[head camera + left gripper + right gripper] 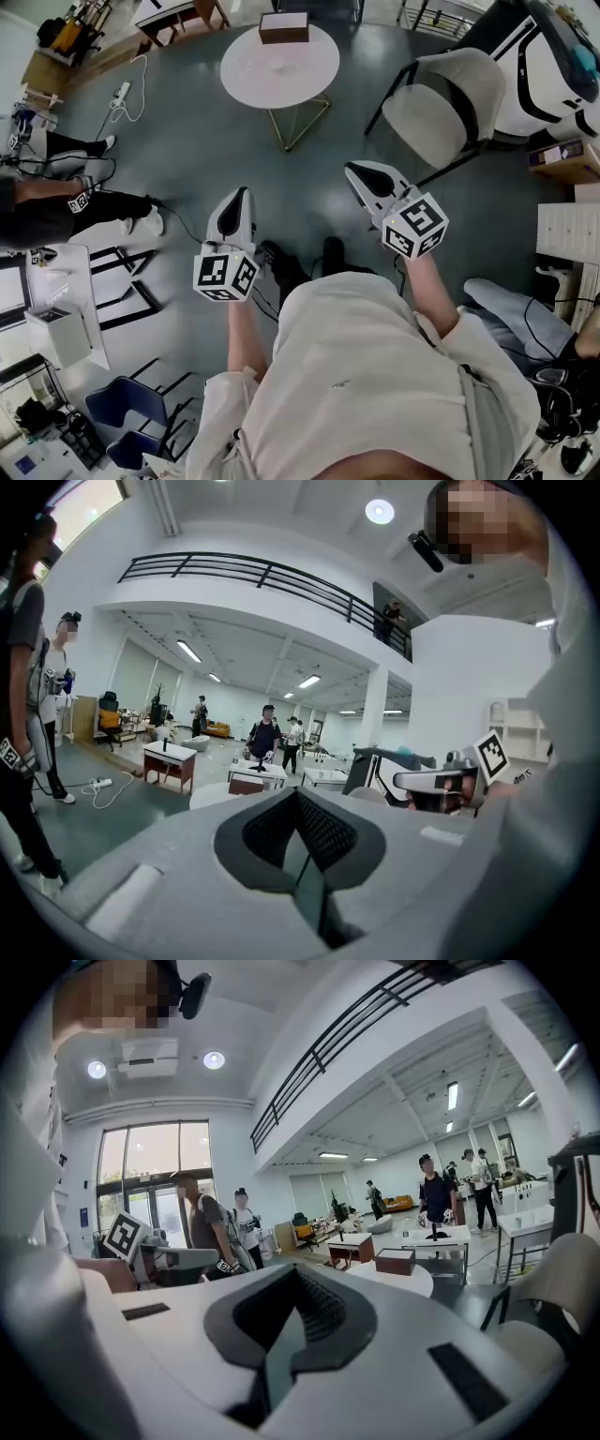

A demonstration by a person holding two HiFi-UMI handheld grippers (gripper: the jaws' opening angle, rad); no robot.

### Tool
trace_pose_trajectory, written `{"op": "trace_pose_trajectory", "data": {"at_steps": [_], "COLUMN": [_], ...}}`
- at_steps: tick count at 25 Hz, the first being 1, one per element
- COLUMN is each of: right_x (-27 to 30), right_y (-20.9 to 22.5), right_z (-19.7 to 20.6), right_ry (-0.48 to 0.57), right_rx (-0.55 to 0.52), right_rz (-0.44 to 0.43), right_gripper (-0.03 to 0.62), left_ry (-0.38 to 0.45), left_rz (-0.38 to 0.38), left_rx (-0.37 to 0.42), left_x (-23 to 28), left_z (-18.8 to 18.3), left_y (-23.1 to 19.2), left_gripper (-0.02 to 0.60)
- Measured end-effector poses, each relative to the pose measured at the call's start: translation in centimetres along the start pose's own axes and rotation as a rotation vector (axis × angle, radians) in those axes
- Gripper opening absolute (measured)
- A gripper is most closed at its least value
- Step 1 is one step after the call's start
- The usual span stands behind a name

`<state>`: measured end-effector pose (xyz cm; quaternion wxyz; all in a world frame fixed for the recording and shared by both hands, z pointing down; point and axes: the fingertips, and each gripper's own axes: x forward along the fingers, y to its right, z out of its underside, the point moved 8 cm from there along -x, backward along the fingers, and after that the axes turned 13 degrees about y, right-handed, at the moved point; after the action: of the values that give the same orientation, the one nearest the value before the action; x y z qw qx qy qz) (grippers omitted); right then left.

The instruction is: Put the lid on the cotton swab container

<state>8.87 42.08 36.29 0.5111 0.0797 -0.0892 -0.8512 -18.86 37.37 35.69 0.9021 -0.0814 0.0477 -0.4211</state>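
No cotton swab container or lid shows in any view. In the head view I hold both grippers out in front of my body, well above the floor. My left gripper is shut with nothing between its jaws; in its own view the pads meet in a thin seam. My right gripper is shut and empty as well, its pads closed together. Both point nearly level toward a round white table a few steps ahead. A brown box stands on the table's far side.
A beige chair stands to the right of the table. A person in dark trousers is at the left, with cables on the floor. Several people stand further off in the hall. Dark grey floor lies between me and the table.
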Motion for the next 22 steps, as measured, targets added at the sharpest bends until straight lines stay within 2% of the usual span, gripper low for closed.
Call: {"op": "trace_pose_trajectory", "data": {"at_steps": [5,11,17,22], "right_x": [-0.4,-1.3,0.0,2.2], "right_y": [0.4,1.3,1.4,2.4], "right_z": [0.0,1.3,2.2,1.9], "right_ry": [0.021,-0.014,-0.022,-0.019], "right_rx": [-0.029,0.026,0.047,0.065], "right_rz": [0.005,0.031,0.049,0.072], "right_gripper": [0.005,0.006,0.006,0.006], "left_ry": [-0.016,-0.040,-0.047,-0.048], "left_rz": [-0.001,-0.008,-0.009,0.011], "left_rx": [0.010,0.004,-0.006,-0.005], "left_x": [0.5,0.4,0.4,2.5], "left_z": [0.3,0.8,1.4,1.4], "left_y": [1.0,1.5,-0.5,-2.1], "left_gripper": [0.008,0.008,0.008,0.008]}}
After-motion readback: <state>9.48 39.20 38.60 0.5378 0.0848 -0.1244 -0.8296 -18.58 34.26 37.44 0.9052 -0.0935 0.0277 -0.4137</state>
